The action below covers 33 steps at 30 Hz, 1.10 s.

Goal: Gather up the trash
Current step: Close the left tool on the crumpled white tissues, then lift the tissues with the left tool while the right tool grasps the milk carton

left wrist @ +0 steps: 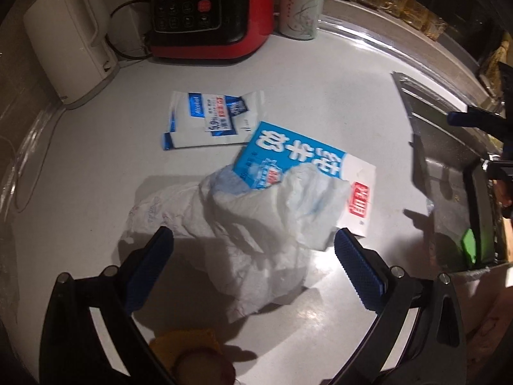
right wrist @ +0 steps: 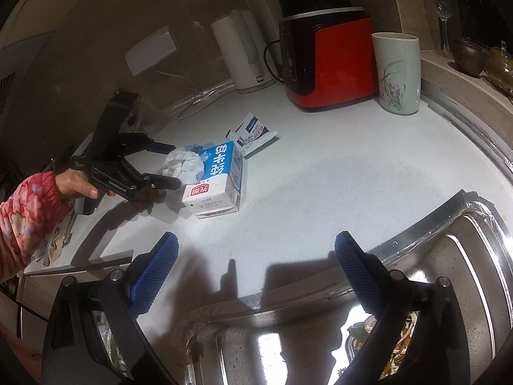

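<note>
- Closest to the left wrist camera, the left gripper (left wrist: 253, 240) has its two blue fingers (left wrist: 359, 272) wide apart, one on each side of the crumpled tissue (left wrist: 256, 224), and I cannot tell if they touch it.
- Counter (right wrist: 336, 173) is the biggest thing (white, with bright reflections), and all the trash lies on it.
- Sink (right wrist: 449, 256) of shiny metal is set in the counter at the near right, with food scraps (right wrist: 400, 346) inside.
- Red blender base (left wrist: 208, 12) stands at the back by the wall, between a white kettle (left wrist: 67, 38) and a pale cup (left wrist: 301, 6) with flowers painted on it.
- Right gripper (right wrist: 256, 256) is over the edge between counter and sink, its jaws spread with nothing between them.
- Milk carton (right wrist: 218, 179) (blue and white) lies on its side near the middle, and the tissue leans against it.
- Hand (right wrist: 77, 186) in a flowered red sleeve (right wrist: 29, 211) holds the left gripper.
- Torn wipe packet (left wrist: 211, 118) lies flat just behind the carton, toward the blender.
</note>
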Tool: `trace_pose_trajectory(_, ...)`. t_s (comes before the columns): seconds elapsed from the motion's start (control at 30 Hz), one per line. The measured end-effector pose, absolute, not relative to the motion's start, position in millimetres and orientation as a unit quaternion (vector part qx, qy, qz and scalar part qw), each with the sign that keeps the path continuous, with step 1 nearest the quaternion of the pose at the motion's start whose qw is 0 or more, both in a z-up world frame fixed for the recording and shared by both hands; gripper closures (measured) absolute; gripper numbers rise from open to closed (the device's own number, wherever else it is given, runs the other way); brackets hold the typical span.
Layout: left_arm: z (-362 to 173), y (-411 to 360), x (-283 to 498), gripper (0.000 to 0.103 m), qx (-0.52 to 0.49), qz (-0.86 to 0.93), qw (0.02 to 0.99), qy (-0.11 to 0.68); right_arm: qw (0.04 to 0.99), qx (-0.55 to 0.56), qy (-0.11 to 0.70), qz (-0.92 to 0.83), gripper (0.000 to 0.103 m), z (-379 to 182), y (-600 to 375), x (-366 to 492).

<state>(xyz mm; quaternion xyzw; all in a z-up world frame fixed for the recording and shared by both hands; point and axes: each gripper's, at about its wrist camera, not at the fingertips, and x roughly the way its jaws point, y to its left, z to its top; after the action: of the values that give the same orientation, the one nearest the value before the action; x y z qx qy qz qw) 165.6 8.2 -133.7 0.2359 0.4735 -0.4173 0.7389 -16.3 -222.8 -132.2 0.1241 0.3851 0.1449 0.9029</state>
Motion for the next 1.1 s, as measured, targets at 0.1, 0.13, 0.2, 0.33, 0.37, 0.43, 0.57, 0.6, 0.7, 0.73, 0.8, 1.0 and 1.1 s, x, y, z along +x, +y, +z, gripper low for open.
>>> trace_pose_trajectory(0.1, -131.2, 7.3, 156.8, 0.006, 0.252, -0.444, 0.718, 0.473, 0.901, 0.128, 0.388, 0.145, 0.006, -135.3, -223.2, -16.4)
trace_pose_trajectory(0.13, -134.8, 6.1, 157.7, 0.006, 0.263, -0.438, 0.716, 0.476, 0.9, 0.129, 0.39, 0.145, 0.006, -136.6, -223.1, -16.1)
trace_pose_trajectory(0.2, -146.1, 5.5, 164.6, 0.006, 0.273, -0.426, 0.711, 0.488, 0.899, 0.129, 0.392, 0.145, 0.006, -138.5, -222.2, -15.5)
trace_pose_trajectory(0.33, -161.3, 2.2, 178.8, 0.006, 0.285, -0.391, 0.717, 0.502, 0.898, 0.129, 0.394, 0.146, 0.005, -140.0, -221.5, -16.2)
trace_pose_trajectory(0.37, -162.5, 0.4, 179.6, 0.006, 0.289, -0.386, 0.718, 0.501, 0.898, 0.129, 0.395, 0.146, 0.005, -140.8, -221.5, -15.7)
trace_pose_trajectory(0.43, -162.2, -2.4, 178.3, 0.011, 0.289, -0.387, 0.721, 0.496, 0.897, 0.13, 0.396, 0.146, 0.005, -141.4, -221.2, -14.7)
trace_pose_trajectory(0.57, -168.1, -5.2, 179.7, 0.07, 0.299, -0.369, 0.725, 0.498, 0.9, 0.127, 0.39, 0.15, 0.005, -136.9, -218.7, -13.6)
trace_pose_trajectory(0.6, -168.4, -3.5, 181.1, 0.074, 0.292, -0.369, 0.729, 0.497, 0.9, 0.126, 0.388, 0.15, 0.005, -136.1, -217.6, -12.8)
trace_pose_trajectory(0.7, -164.8, 3.4, 182.8, 0.089, 0.268, -0.357, 0.74, 0.504, 0.9, 0.125, 0.387, 0.157, 0.005, -133.3, -212.8, -8.1)
trace_pose_trajectory(0.73, -162.0, 5.4, 181.0, 0.09, 0.26, -0.353, 0.744, 0.505, 0.901, 0.119, 0.386, 0.157, 0.005, -132.4, -209.8, -6.0)
trace_pose_trajectory(0.8, -154.9, 8.6, 171.1, 0.09, 0.257, -0.346, 0.751, 0.5, 0.903, 0.096, 0.388, 0.157, 0.005, -131.4, -199.3, 2.5)
trace_pose_trajectory(1.0, -116.9, 25.3, 138.0, 0.09, 0.21, -0.303, 0.793, 0.485, 0.901, 0.042, 0.4, 0.165, 0.002, -136.9, -147.2, 52.7)
trace_pose_trajectory(1.1, -90.3, 32.2, 119.2, 0.09, 0.183, -0.273, 0.822, 0.464, 0.896, -0.001, 0.416, 0.158, 0.002, -151.4, -111.5, 82.6)
